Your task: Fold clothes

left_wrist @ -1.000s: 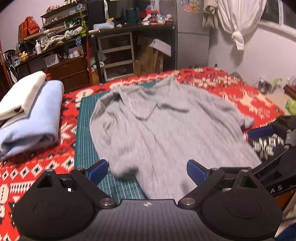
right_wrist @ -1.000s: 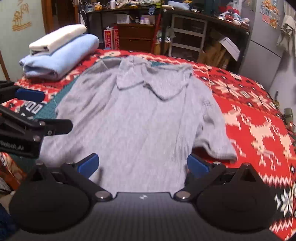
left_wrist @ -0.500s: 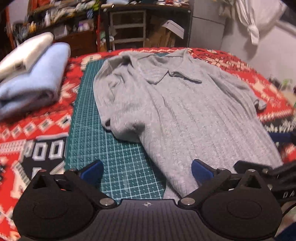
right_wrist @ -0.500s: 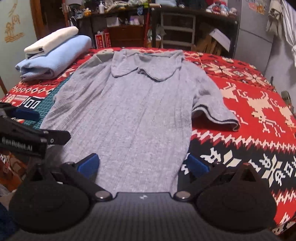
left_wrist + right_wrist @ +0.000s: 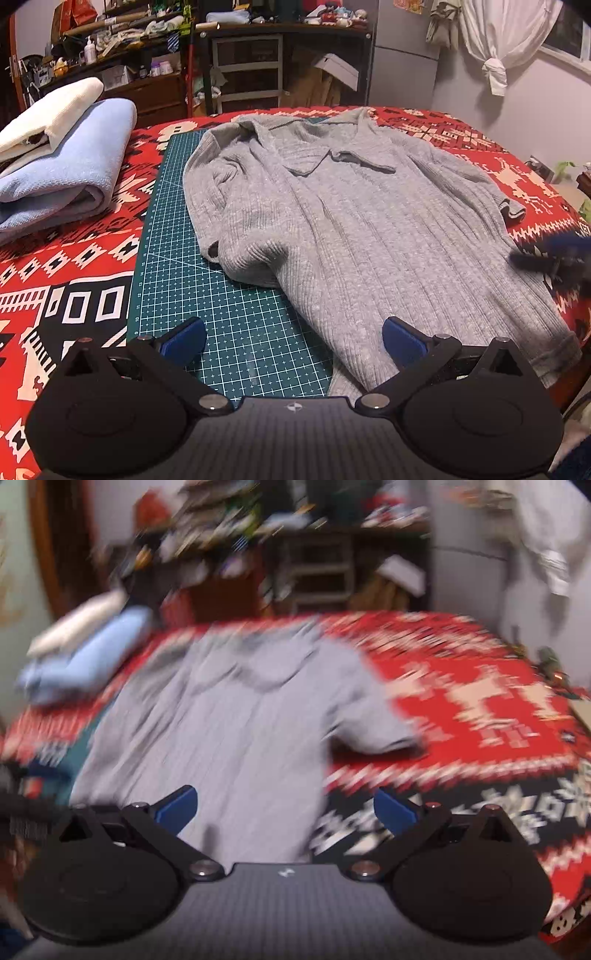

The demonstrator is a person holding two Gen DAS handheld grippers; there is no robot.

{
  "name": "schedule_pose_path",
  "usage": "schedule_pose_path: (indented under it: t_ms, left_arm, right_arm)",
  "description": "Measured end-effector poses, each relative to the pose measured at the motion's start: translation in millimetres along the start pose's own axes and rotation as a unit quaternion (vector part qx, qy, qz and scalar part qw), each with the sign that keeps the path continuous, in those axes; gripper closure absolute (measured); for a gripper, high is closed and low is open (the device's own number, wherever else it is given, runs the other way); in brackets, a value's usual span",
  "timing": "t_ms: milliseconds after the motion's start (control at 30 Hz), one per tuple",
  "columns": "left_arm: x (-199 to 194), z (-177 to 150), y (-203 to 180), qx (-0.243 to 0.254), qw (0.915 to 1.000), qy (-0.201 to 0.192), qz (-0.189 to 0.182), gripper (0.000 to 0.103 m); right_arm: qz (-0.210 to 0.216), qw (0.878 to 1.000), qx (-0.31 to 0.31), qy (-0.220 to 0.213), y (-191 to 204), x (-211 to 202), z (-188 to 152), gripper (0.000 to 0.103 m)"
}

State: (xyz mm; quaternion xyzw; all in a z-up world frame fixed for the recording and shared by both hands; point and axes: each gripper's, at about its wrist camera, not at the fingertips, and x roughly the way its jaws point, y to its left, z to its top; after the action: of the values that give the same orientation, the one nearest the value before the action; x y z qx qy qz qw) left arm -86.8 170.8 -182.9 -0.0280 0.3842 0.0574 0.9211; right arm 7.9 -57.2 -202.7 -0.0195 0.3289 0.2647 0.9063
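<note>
Both tongs, left (image 5: 291, 345) and right (image 5: 284, 812), gaped empty at the hem of the grey shirt (image 5: 369, 236), whose length ran away toward its collar, its near-left sleeve nearest the left.

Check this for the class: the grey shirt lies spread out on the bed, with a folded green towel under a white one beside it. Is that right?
Not quite. The folded towel under the white one is light blue, not green, as the left wrist view shows. The grey shirt does lie spread out.
</note>
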Motion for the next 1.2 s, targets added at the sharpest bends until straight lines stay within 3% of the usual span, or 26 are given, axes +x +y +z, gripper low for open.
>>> schedule_pose_path:
  t_ms: [133,233,300,367,467,667,800,933,1000,1033,1200]
  left_arm:
    - [0,-1,0,0.000,1.0000,-0.004,0.000,0.000]
    - [0,-2,1,0.003,1.0000,-0.008,-0.003,0.000]
    - [0,-3,1,0.003,0.9999,-0.009,-0.003,0.000]
    - [-1,-3,1,0.004,0.9999,-0.009,-0.004,0.000]
    - [0,-3,1,0.004,0.9999,-0.009,-0.004,0.000]
    - [0,-3,2,0.003,1.0000,-0.006,-0.004,0.000]
    - [0,-1,2,0.003,1.0000,-0.003,-0.004,0.000]
    - [1,2,3,-0.001,1.0000,0.005,-0.006,0.000]
    - [1,4,4,-0.006,0.9999,0.009,-0.009,0.000]
    - [1,5,5,-0.009,0.9998,0.011,-0.010,0.001]
    - [-5,11,15,-0.037,0.9991,0.019,-0.014,0.009]
  right_arm:
    - [-0.044,0.998,0.032,-0.026,-40,-12,17,0.005]
    - [-0.077,0.996,0.045,-0.022,-67,-9,28,0.030]
    - [-0.091,0.994,0.051,-0.010,-82,-1,33,0.067]
    - [-0.091,0.994,0.066,-0.002,-93,8,37,0.079]
    - [-0.080,0.994,0.078,0.007,-100,23,41,0.079]
    - [-0.078,0.996,0.024,0.041,-76,53,36,0.081]
    - [-0.084,0.995,-0.018,0.040,-60,55,30,0.079]
    - [-0.063,0.997,-0.029,0.046,-54,52,29,0.080]
    - [-0.063,0.996,-0.042,0.045,-52,51,28,0.087]
    - [-0.064,0.996,-0.047,0.044,-51,51,28,0.100]
    - [-0.101,0.993,-0.054,0.021,-63,43,36,0.102]
